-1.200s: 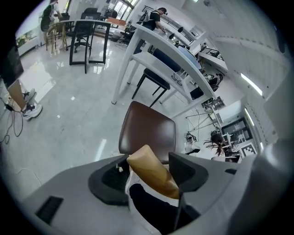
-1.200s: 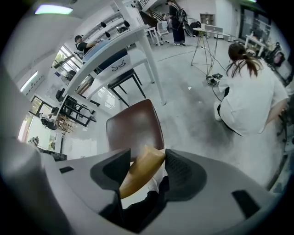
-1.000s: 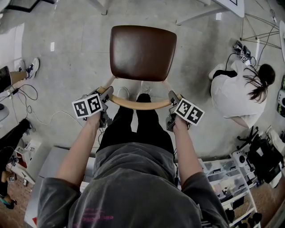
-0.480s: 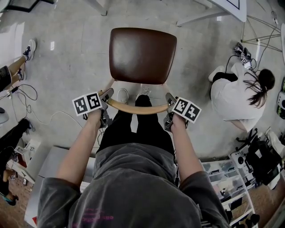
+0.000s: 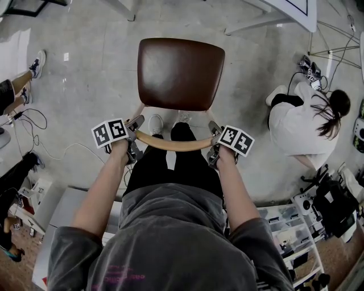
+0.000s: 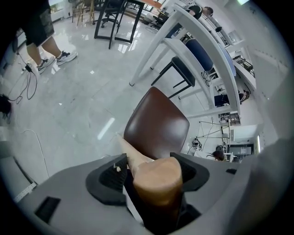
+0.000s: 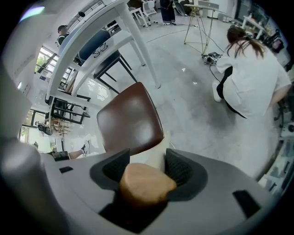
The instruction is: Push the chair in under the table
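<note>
Head view: the chair (image 5: 181,73) stands on the grey floor (image 5: 91,68) in the upper middle of the frame. Its brown seat points away from me and its curved wooden backrest (image 5: 173,143) runs across the centre. My left claw (image 5: 136,122) sits at the backrest's left end and my right claw (image 5: 213,129) at its right end. The white table (image 5: 296,8) shows only in the upper right corner, well apart from the chair. A person in white (image 5: 298,119) crouches at the right edge.

Left gripper view: the jaws have just been opening. The wooden end stands between them at bottom centre, against the right pad, with a dark sliver beside the left pad. I read that as loose, not clamped.

Right gripper view: at bottom centre both pads press on the wooden end, so this claw grips the chair.
</note>
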{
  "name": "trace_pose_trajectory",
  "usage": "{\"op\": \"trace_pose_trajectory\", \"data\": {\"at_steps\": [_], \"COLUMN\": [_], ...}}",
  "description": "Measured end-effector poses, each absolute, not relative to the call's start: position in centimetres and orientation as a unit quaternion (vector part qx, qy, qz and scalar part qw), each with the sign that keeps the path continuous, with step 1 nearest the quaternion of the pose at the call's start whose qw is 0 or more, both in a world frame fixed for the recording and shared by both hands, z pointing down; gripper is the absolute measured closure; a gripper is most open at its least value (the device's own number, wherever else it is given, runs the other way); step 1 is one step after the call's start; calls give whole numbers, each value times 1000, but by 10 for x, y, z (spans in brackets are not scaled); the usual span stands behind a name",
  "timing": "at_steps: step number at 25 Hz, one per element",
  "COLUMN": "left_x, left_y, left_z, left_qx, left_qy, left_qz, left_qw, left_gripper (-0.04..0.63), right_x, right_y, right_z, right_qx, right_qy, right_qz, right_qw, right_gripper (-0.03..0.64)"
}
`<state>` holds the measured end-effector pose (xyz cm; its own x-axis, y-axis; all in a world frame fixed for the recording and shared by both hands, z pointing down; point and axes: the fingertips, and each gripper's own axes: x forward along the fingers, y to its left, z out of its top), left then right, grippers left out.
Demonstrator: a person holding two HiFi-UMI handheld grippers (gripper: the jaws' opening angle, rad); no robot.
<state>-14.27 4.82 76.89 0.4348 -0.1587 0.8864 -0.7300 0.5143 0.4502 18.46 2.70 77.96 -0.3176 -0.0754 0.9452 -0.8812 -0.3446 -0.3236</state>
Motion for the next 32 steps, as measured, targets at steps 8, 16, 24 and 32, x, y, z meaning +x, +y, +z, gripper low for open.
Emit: {"op": "trace_pose_trajectory", "data": {"at_steps": [8,16,24,32], "left_x": [-147,-150,-153,-138], "left_y": [46,50,36,11], "left_z": [773,772,761,744], "left_qx": [436,407,383,374], "left_qy": [-511,-542,-573,-593], "left_qz": [164,171,168,166], "left_qw": [722,715,705,693], "left_gripper": [310,351,371,371], "right_x": [181,188,190,206], "right_y": [26,28,12,-6], "right_z": [780,781,772,766], "right_qx": [487,507,504,495], "right_qy": [-493,-479,-483,-481], "right_qz": [652,639,639,650], "right_qw": [307,324,323,318], "right_gripper": [384,397,402,402]}}
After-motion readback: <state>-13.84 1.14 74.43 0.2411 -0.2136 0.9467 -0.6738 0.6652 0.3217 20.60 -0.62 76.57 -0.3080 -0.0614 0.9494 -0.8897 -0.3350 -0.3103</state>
